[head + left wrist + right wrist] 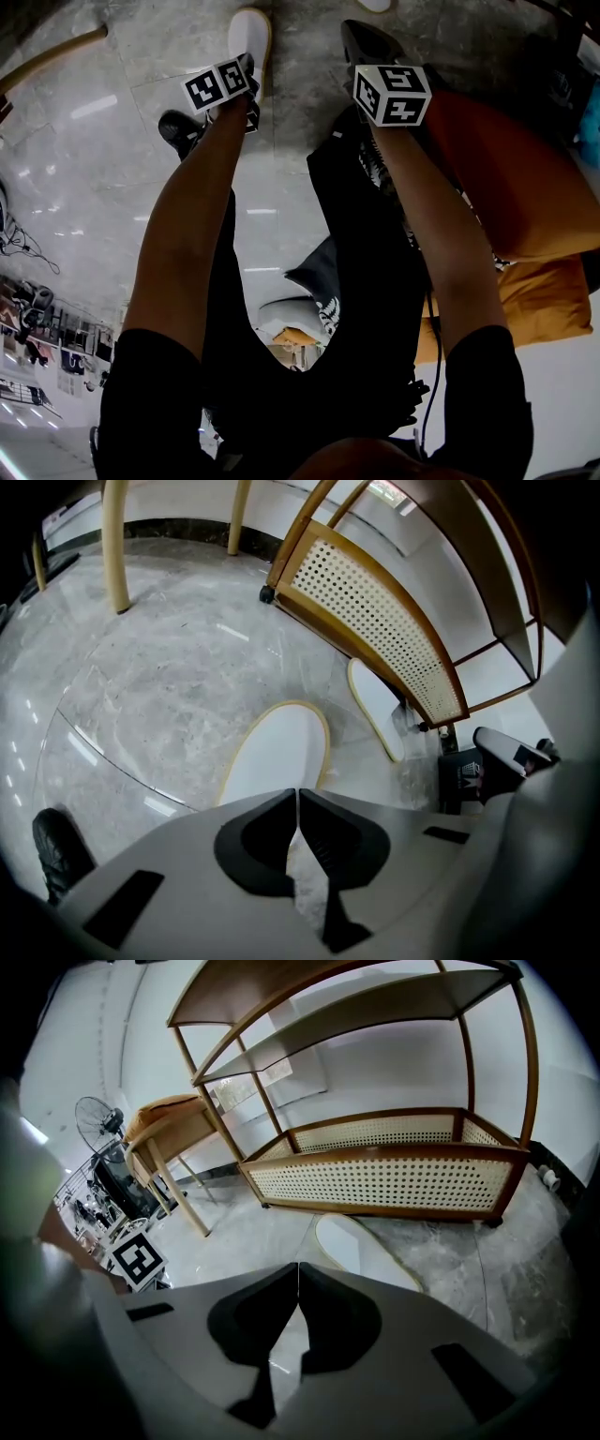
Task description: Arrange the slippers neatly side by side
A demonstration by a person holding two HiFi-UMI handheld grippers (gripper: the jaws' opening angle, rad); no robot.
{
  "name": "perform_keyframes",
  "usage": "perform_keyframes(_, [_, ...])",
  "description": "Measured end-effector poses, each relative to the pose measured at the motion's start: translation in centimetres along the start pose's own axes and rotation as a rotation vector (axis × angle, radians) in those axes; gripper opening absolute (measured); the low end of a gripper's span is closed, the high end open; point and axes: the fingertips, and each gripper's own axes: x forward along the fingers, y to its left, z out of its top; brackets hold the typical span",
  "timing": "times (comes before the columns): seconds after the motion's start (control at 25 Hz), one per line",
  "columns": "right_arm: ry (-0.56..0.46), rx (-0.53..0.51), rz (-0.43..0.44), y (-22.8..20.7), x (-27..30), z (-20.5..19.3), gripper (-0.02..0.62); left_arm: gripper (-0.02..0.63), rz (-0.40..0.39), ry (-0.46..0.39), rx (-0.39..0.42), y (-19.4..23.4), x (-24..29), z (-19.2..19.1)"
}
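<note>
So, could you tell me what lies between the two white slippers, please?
Only bare marble floor separates the nearer slipper from the farther slipper; the left gripper view shows this.

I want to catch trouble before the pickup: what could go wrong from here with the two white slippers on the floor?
1. The left hand-held gripper and the right hand-held gripper both have their jaws together. Lowered shut, they could shove the near slipper instead of gripping it.
2. The far slipper lies close by the rack, so a jaw may knock the frame.
</note>
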Motion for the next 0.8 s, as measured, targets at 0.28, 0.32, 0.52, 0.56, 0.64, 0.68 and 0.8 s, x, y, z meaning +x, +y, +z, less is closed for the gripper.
perform_keyframes(0.28, [-0.004, 0.014, -0.016, -1.1, -0.4, -0.8, 0.032, 0.025, -0.004, -0.005, -0.021, 0.2, 1.2, -0.6])
perform_keyframes(0.32, [-0.004, 0.015, -0.018, -1.2, -0.4, -0.9, 0.032, 0.026, -0.006, -0.008, -0.033, 0.2, 1.3, -0.7])
perform_keyframes(0.52, [0.000, 0.022, -0.023, -1.5, -0.6, -1.6, 0.032, 0.026, -0.026, -0.065, -0.176, 0.4, 1.6, -0.4])
perform_keyframes(0.56, [0.002, 0.024, -0.025, -1.6, -0.7, -1.7, 0.032, 0.026, -0.028, -0.069, -0.191, 0.3, 1.7, -0.6])
perform_keyframes(0.64, [0.004, 0.028, -0.026, -1.6, -0.8, -1.9, 0.031, 0.026, -0.032, -0.066, -0.200, 0.2, 1.9, -0.9])
perform_keyframes(0.68, [0.003, 0.029, -0.025, -1.6, -0.8, -1.9, 0.031, 0.026, -0.034, -0.066, -0.203, 0.2, 1.9, -1.0])
perform_keyframes(0.8, [-0.002, 0.030, -0.025, -1.9, -0.8, -1.6, 0.032, 0.026, -0.032, -0.070, -0.209, 0.0, 2.1, -1.0])
